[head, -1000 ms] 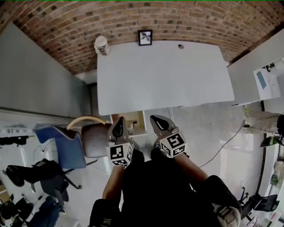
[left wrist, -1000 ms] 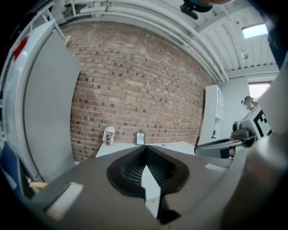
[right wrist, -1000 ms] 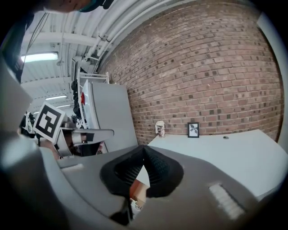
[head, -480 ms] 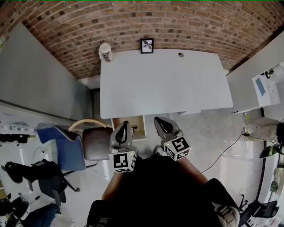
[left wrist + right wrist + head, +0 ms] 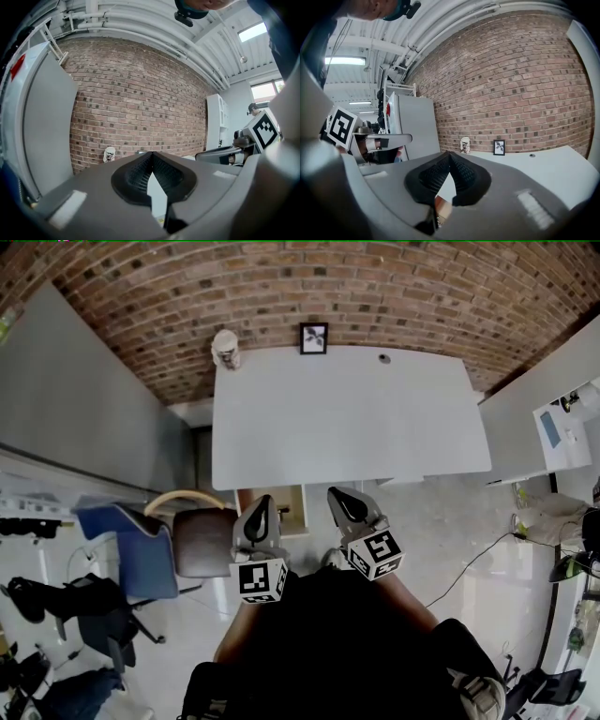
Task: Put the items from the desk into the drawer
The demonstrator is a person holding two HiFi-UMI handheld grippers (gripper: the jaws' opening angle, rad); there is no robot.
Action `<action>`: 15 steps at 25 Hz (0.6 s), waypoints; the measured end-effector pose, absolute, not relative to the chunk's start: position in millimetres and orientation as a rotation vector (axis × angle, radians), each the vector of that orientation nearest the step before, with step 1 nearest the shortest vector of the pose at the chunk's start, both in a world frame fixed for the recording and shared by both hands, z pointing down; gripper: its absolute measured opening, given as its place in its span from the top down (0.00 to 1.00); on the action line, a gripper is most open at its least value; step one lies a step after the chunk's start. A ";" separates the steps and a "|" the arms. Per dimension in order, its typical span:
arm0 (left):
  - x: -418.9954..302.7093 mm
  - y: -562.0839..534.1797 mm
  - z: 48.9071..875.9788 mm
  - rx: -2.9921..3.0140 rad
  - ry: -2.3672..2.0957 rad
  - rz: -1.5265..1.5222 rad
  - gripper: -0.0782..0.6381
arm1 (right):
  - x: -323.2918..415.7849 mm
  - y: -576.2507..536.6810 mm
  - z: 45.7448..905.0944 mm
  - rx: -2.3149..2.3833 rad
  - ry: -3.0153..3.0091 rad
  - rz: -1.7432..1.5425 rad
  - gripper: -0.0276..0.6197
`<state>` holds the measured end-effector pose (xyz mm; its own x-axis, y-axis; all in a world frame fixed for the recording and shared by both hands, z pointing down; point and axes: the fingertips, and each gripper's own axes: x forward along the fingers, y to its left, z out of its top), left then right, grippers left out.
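Observation:
A white desk stands against the brick wall. On its far edge are a patterned paper cup and a small framed picture. The cup and the picture also show in the right gripper view, and the cup in the left gripper view. A light-wood drawer unit sits under the desk's front edge. My left gripper and right gripper hover side by side in front of the desk, above the drawer unit. Both are shut with nothing in them.
A round cable hole marks the desk's back right. A brown chair and a blue chair stand to the left of the drawer unit. A grey partition is on the left, a white counter on the right.
The head view has shifted a little, so the desk sits slightly lower in the picture. Both grippers stay shut, side by side before the desk.

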<state>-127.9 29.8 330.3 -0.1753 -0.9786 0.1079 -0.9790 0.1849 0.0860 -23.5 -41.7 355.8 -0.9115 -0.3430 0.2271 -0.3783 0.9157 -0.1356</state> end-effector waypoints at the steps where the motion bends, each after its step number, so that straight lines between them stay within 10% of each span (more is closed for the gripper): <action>1: -128.2 30.3 329.9 1.920 -2.310 0.006 0.87 | -23.4 -41.5 355.7 0.548 -2.879 0.261 0.95; 15: -128.7 41.7 328.8 1.911 -2.311 0.013 0.87 | -22.0 -29.0 355.0 0.552 -2.885 0.255 0.95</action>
